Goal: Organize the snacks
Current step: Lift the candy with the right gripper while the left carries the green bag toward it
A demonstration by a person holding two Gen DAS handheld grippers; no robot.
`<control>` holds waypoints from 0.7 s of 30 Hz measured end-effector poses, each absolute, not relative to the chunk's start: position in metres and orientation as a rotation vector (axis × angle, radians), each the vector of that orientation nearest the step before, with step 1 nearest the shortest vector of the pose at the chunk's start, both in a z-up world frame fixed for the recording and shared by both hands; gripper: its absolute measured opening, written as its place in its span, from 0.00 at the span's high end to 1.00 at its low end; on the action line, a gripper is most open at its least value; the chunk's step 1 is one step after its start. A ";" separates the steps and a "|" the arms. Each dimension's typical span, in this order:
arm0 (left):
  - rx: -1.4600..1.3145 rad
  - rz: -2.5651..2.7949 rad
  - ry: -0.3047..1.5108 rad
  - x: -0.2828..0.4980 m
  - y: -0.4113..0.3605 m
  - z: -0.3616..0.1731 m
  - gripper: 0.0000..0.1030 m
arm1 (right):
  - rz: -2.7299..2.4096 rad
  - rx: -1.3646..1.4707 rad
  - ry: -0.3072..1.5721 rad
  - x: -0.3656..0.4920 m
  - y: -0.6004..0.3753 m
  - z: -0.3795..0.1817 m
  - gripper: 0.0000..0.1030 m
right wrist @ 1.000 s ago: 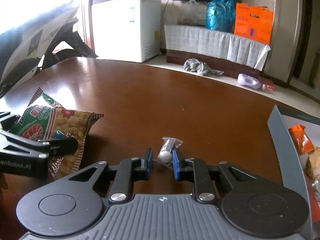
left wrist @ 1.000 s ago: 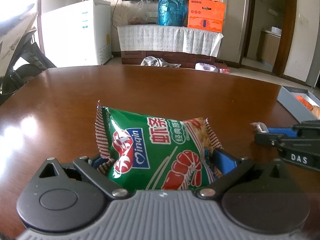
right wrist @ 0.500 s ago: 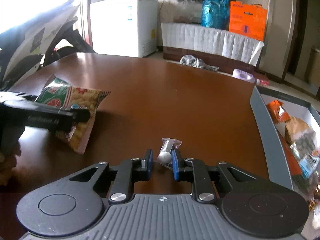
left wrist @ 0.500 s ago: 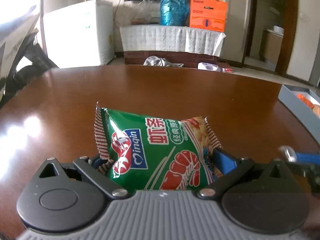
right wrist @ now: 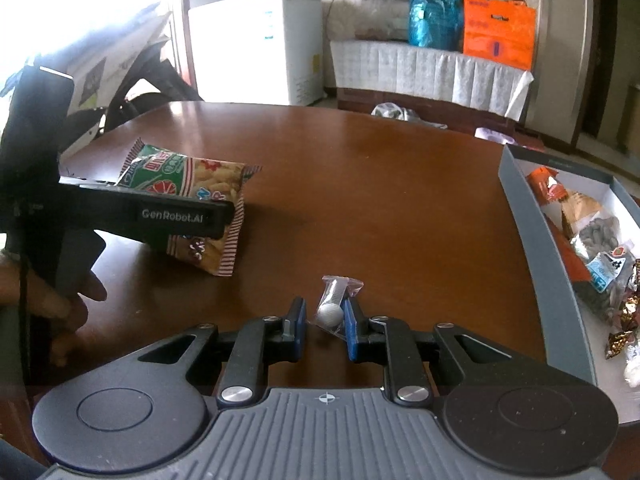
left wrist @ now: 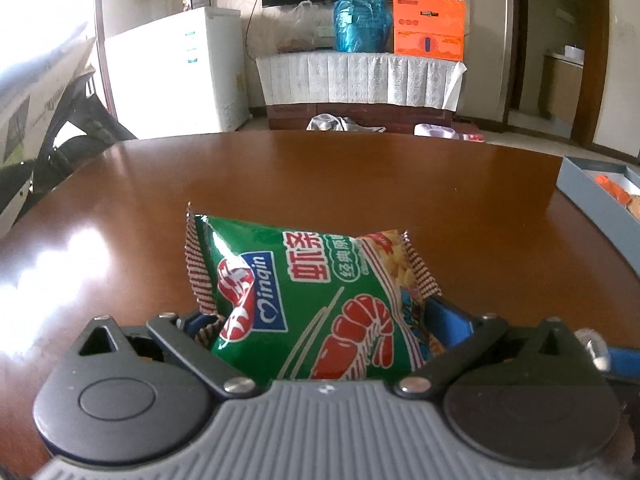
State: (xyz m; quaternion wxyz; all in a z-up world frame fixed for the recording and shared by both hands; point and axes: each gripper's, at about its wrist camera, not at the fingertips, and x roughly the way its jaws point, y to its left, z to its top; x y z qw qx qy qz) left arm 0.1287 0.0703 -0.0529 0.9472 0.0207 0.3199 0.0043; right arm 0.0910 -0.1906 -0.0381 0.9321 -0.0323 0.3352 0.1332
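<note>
My left gripper (left wrist: pixel 316 316) is shut on a green shrimp-chip bag (left wrist: pixel 312 300) and holds it above the brown table (left wrist: pixel 320 184). The bag also shows at the left of the right wrist view (right wrist: pixel 192 204), clamped by the left gripper (right wrist: pixel 230 218). My right gripper (right wrist: pixel 325 314) is shut on a small clear-wrapped white candy (right wrist: pixel 332 308), with its blue fingers (right wrist: pixel 350 320) close on either side. A grey snack box (right wrist: pixel 536 248) with several packets lies at the right.
The grey box's corner shows at the right of the left wrist view (left wrist: pixel 580 196). A white fridge (right wrist: pixel 260 44), a cloth-covered cabinet (right wrist: pixel 424 72) and a scooter (right wrist: pixel 108 68) stand beyond the table. The person's hand (right wrist: pixel 60 300) holds the left gripper.
Both grippers have risen and the right one has swung toward the box, bringing more of its contents into view. The left gripper keeps the chip bag; the right keeps the candy.
</note>
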 end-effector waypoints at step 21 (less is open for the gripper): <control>-0.004 -0.006 0.684 0.138 0.068 -0.054 0.00 | 0.235 -0.080 0.639 0.095 -0.188 -0.044 0.78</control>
